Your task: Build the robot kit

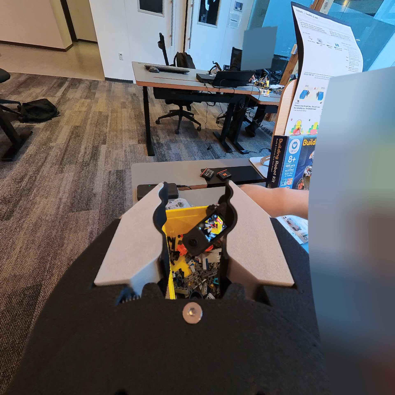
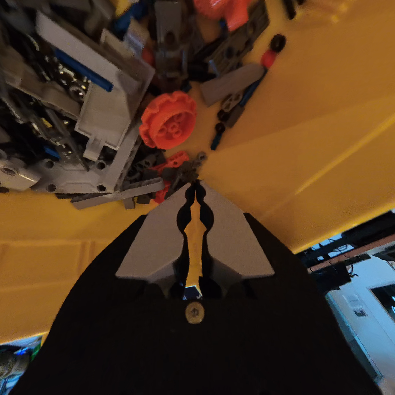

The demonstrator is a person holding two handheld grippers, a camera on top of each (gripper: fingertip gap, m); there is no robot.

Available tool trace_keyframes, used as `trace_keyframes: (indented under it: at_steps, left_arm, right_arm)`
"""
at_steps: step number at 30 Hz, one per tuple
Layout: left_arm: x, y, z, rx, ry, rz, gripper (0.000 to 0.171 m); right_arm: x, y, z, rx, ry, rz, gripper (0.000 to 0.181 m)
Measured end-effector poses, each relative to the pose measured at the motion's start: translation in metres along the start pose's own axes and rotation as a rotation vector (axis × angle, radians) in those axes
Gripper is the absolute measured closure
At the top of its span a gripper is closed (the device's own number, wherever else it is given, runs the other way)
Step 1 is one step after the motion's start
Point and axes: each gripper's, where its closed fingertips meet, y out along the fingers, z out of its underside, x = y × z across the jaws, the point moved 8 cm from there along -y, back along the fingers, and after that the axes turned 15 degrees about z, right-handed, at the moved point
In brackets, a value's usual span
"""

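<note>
Yellow bin [image 1: 183,215] beneath spread left claw [image 1: 195,192], right claw [image 2: 196,181] pinching small dark piece [image 2: 188,171] by bin wall.

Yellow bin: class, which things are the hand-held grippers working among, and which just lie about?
In use: yellow bin; loose building pieces; small dark gear at the shut right hand-held gripper; open left hand-held gripper above.
Lying about: kit box; two batteries; charger.

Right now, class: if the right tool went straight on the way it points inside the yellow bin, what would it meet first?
The right tool, its fingers nearly together, points at a small dark grey gear-like piece on the yellow bin floor. That would probably be first, with the orange wheel beyond it. Depth is unclear; the tips may already touch the piece.
</note>
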Motion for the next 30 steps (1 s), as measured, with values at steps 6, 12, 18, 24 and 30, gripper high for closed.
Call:
trace_keyframes:
  at_steps: [6, 12, 18, 24, 30]
  left_arm:
    - [0.001, 0.0, 0.0, 0.0, -0.003, 0.002, 0.121]
    - [0.0, 0.001, 0.0, -0.002, -0.001, 0.001, 0.121]
    - [0.001, 0.002, -0.001, 0.002, -0.001, 0.0, 0.122]
    - [0.001, 0.001, -0.002, -0.002, -0.002, 0.002, 0.121]
    - [0.001, 0.002, -0.004, -0.018, 0.001, 0.006, 0.122]
  right_arm:
    - [-0.001, -0.01, -0.003, -0.118, 0.102, -0.174, 0.181]
    - [-0.029, -0.022, -0.008, -0.271, 0.187, -0.032, 0.181]
    - [-0.022, -0.017, -0.019, -0.285, 0.072, -0.004, 0.173]
    - [-0.012, -0.009, -0.023, -0.255, -0.081, 0.101, 0.177]
    - [-0.027, -0.059, 0.013, -0.528, 0.03, 0.063, 0.173]
